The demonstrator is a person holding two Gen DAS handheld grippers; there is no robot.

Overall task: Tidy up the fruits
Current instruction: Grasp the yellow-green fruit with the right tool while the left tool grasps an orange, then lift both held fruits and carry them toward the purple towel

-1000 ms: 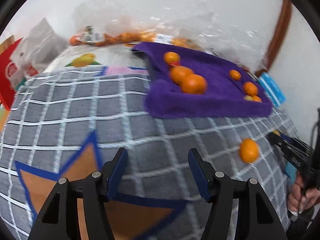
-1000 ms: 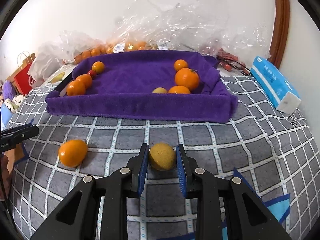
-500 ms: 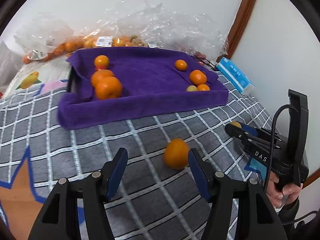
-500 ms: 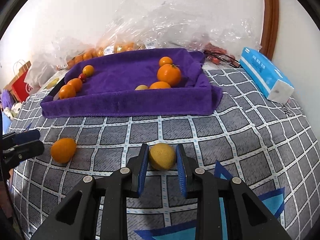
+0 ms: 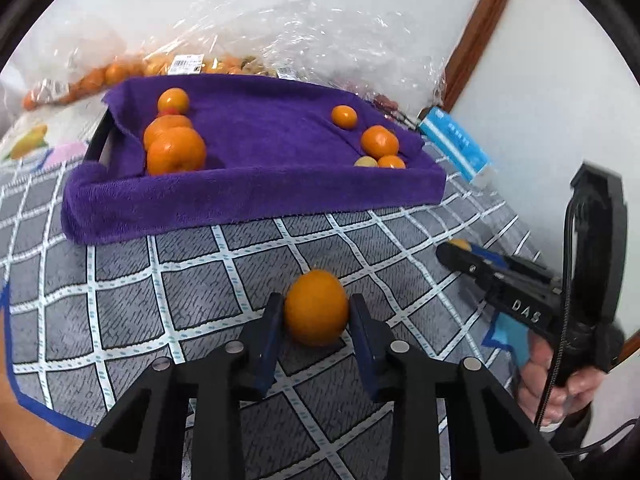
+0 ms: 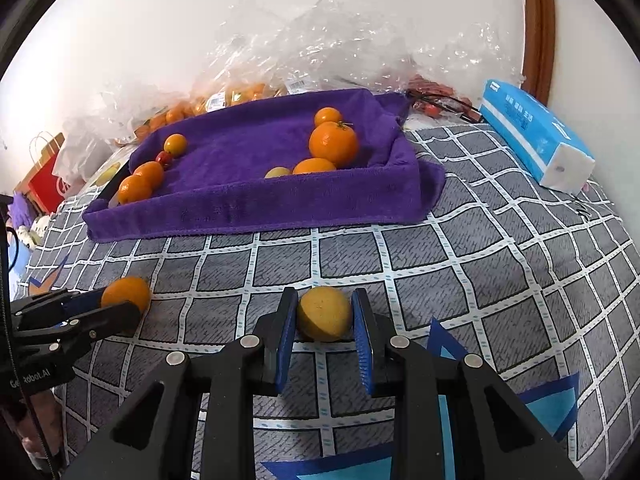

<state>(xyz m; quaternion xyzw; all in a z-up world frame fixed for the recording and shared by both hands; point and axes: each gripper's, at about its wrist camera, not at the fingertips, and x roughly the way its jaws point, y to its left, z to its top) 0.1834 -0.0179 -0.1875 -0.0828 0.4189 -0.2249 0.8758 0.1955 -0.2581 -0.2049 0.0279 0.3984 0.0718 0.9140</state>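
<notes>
An orange (image 5: pixel 316 307) lies on the grey checked cloth between the fingers of my left gripper (image 5: pixel 316 320), which is closed onto it. The same orange (image 6: pixel 126 293) shows in the right wrist view with the left gripper around it. My right gripper (image 6: pixel 325 320) is shut on a yellow fruit (image 6: pixel 325 313) just above the cloth. Behind stands a tray lined with a purple towel (image 6: pixel 256 208), also in the left wrist view (image 5: pixel 248 200), holding several oranges in its left and right corners.
Clear plastic bags of oranges (image 6: pixel 240 92) lie behind the tray by the wall. A blue tissue pack (image 6: pixel 532 132) lies at the right. A red paper bag (image 6: pixel 44 176) stands at the far left. A brown door frame (image 6: pixel 538 28) rises at the right.
My left gripper swung right to the loose orange and closed on it. My right gripper kept the yellow fruit and drifted slightly, the tray now sits a little left in its view.
</notes>
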